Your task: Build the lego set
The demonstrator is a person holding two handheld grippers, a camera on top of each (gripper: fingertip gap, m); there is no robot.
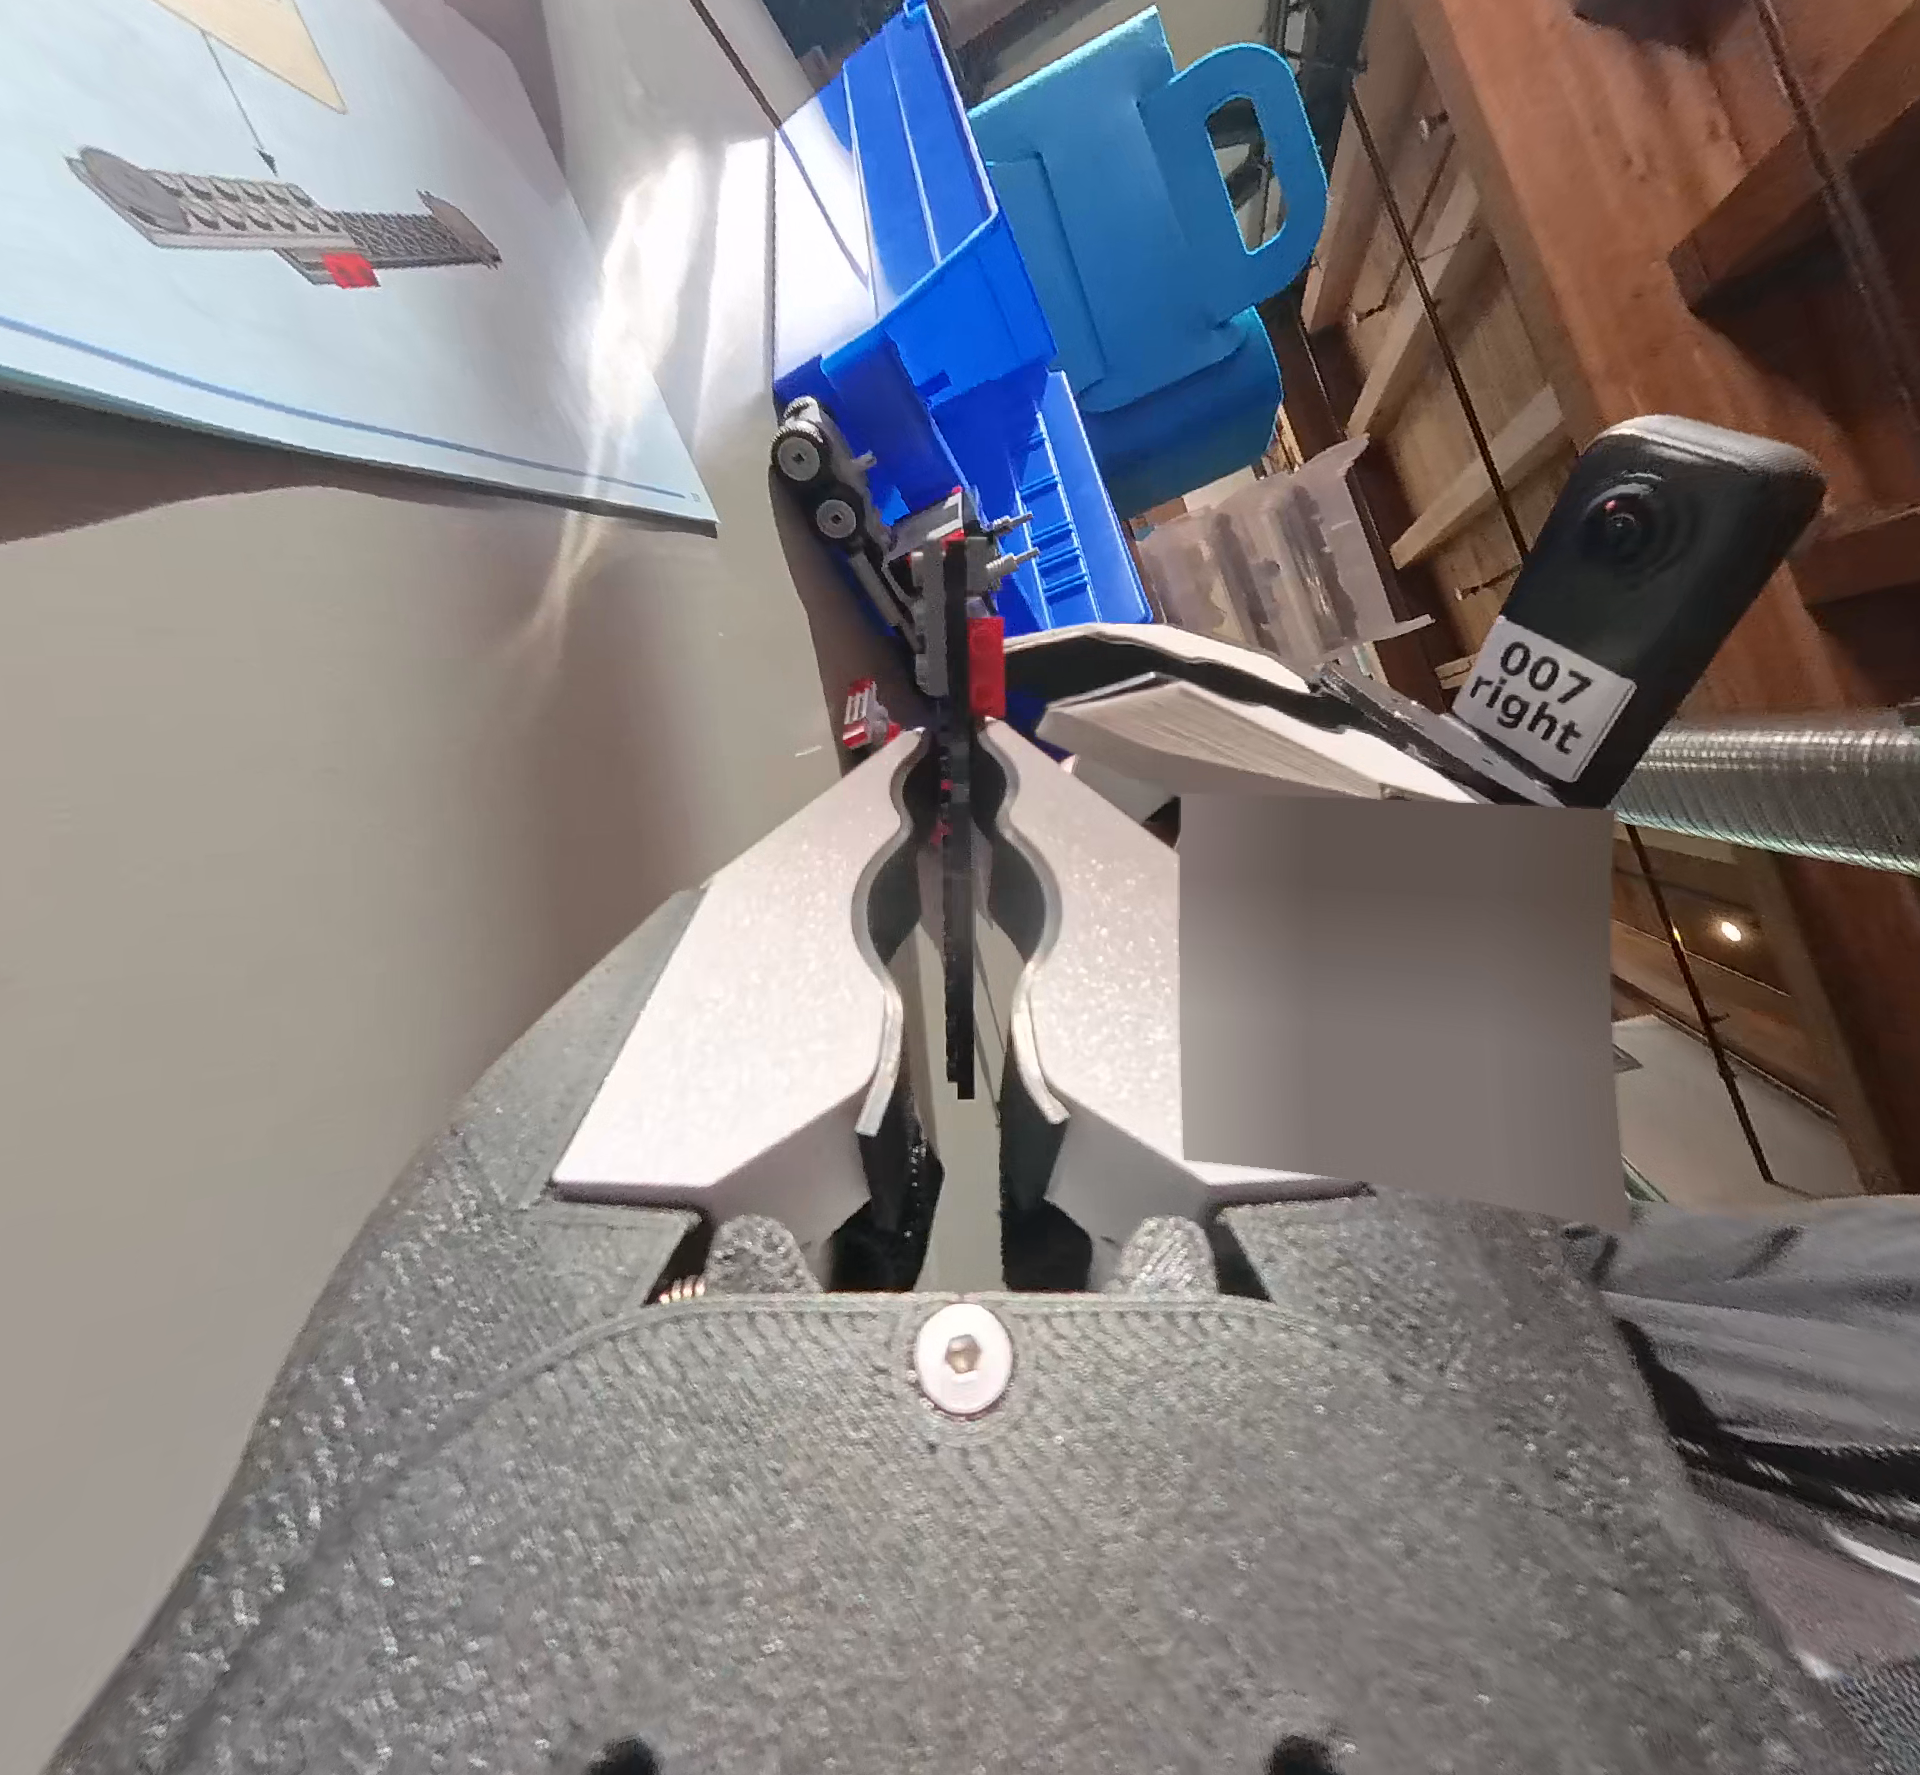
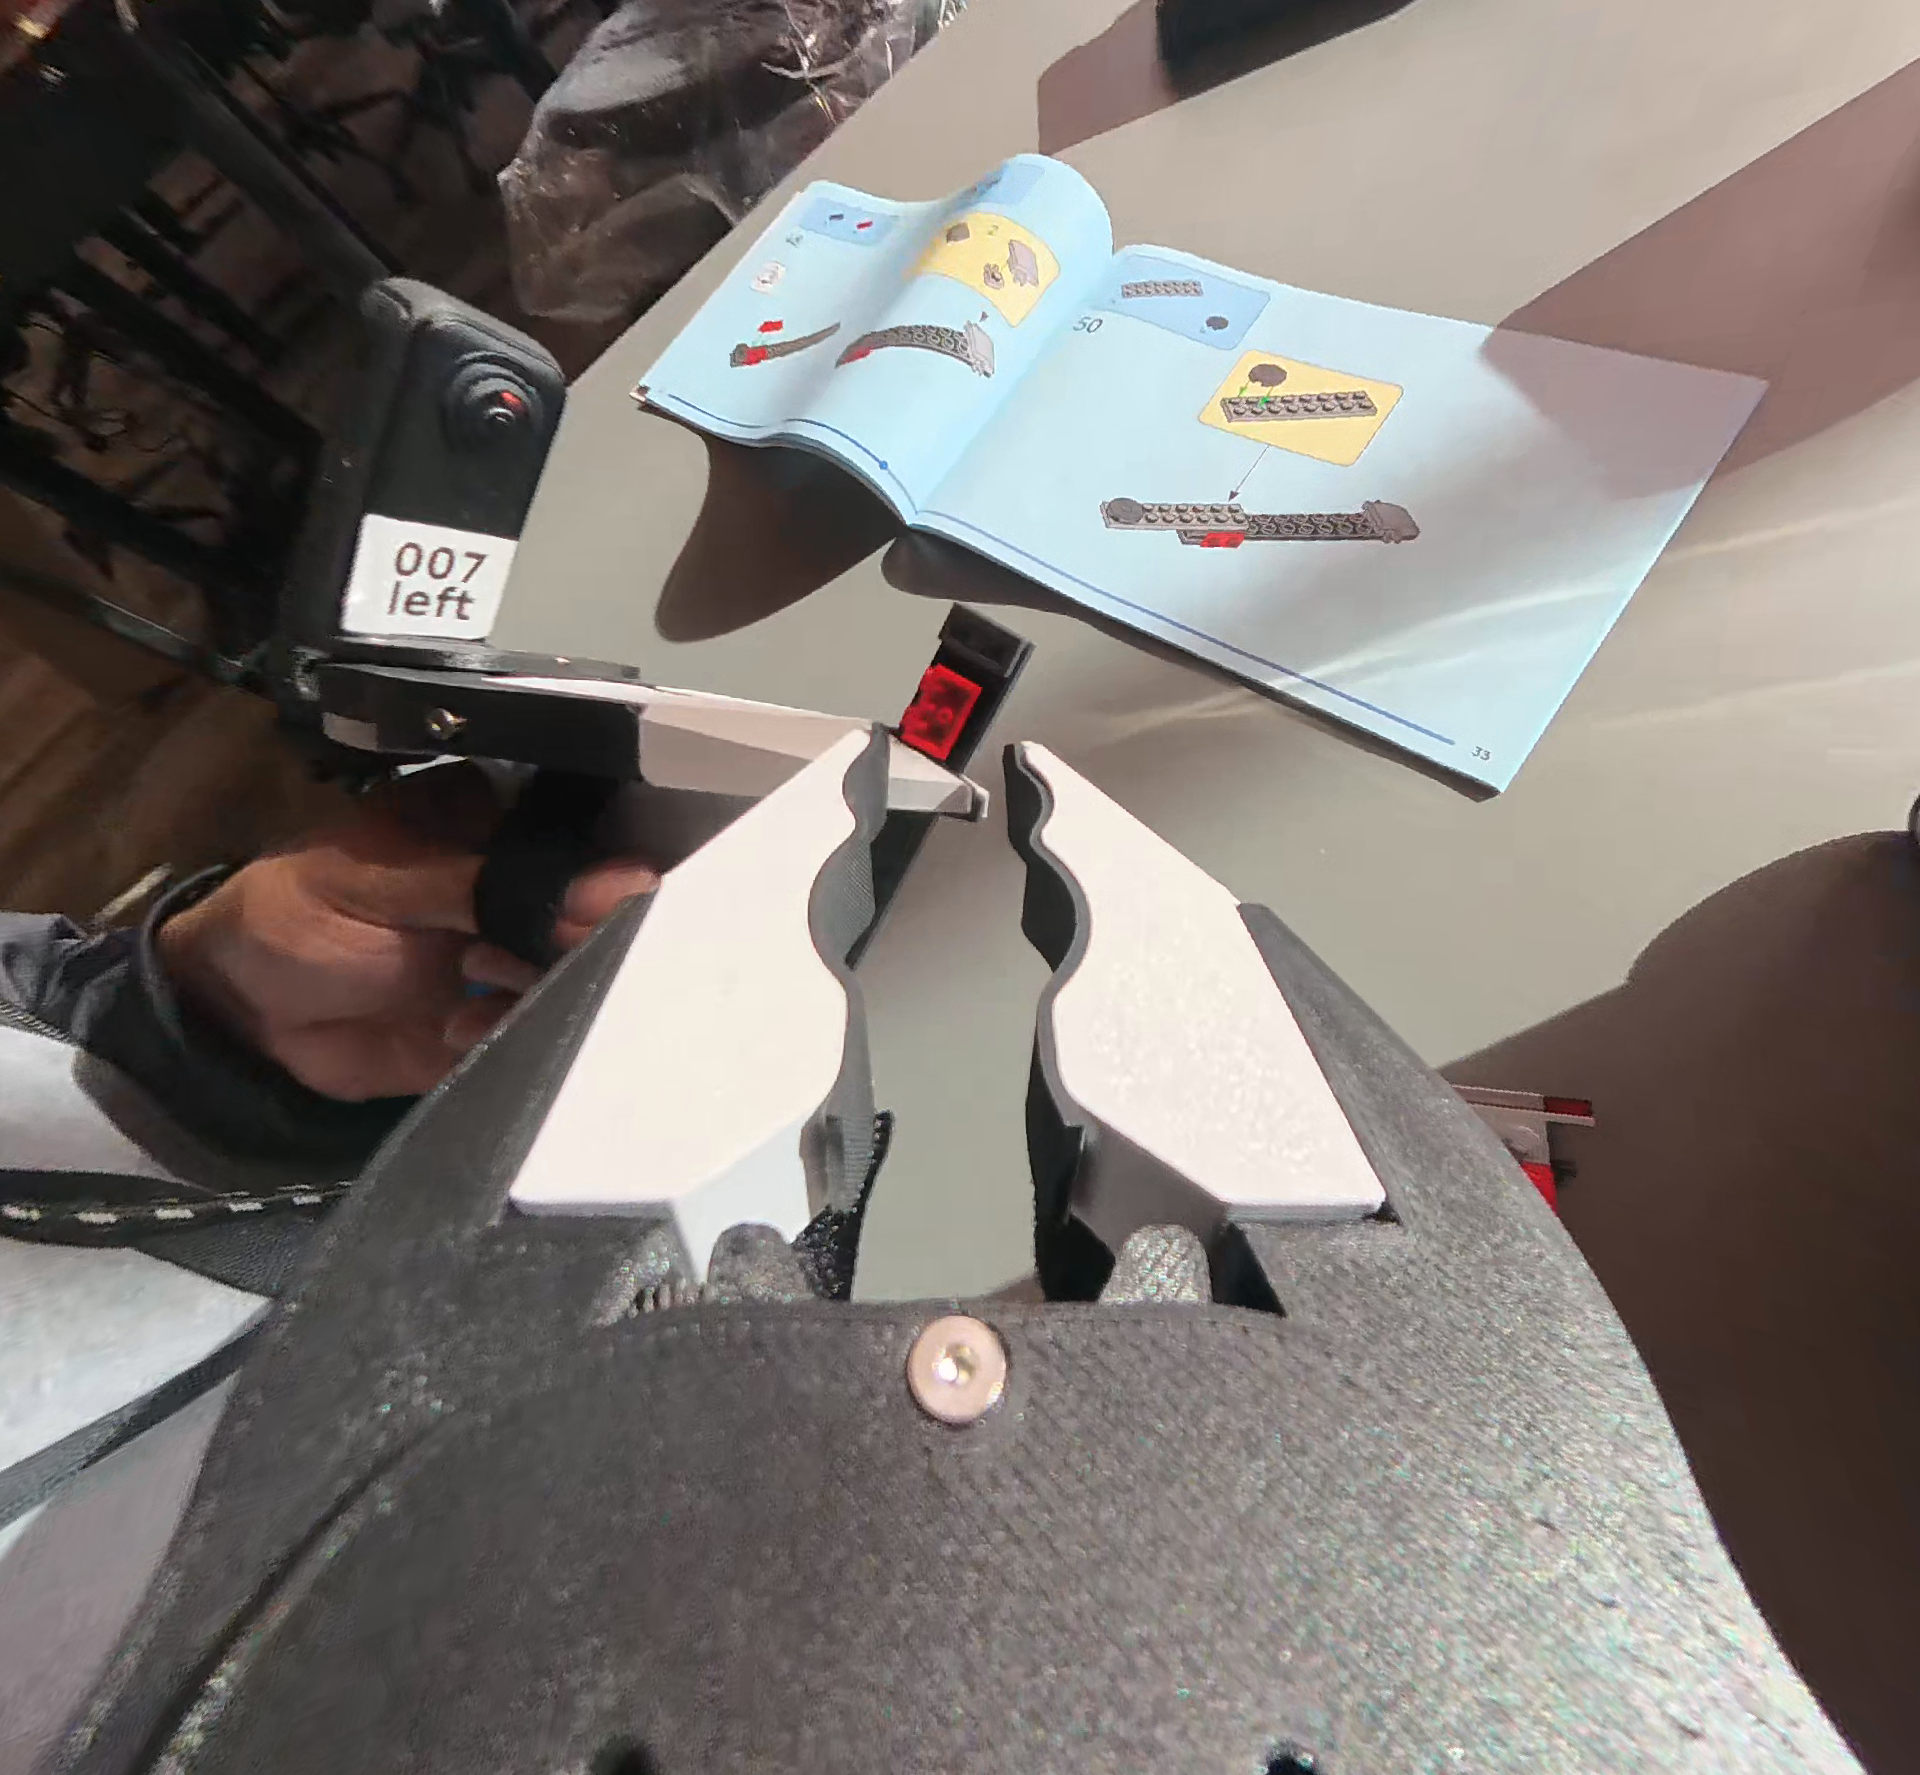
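Left tool (image 1: pixel 954 769) pinching a long black plate (image 1: pixel 958 904) edge-on, red brick (image 1: pixel 985 676) stuck on just past the fingertips. Right tool (image 2: pixel 940 759) spread, empty, fingers either side of that red brick (image 2: pixel 940 709) without touching. Open booklet (image 2: pixel 1195 437) lying on the grey surface (image 2: pixel 1558 167) beyond. Blue bin (image 1: pixel 935 271) ahead of left tool.

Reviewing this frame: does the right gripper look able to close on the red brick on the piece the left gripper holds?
Probably yes. The right gripper is open, and the red brick sits just past its fingertips. The left gripper clamps the black plate lower down, though its fingers crowd one side.
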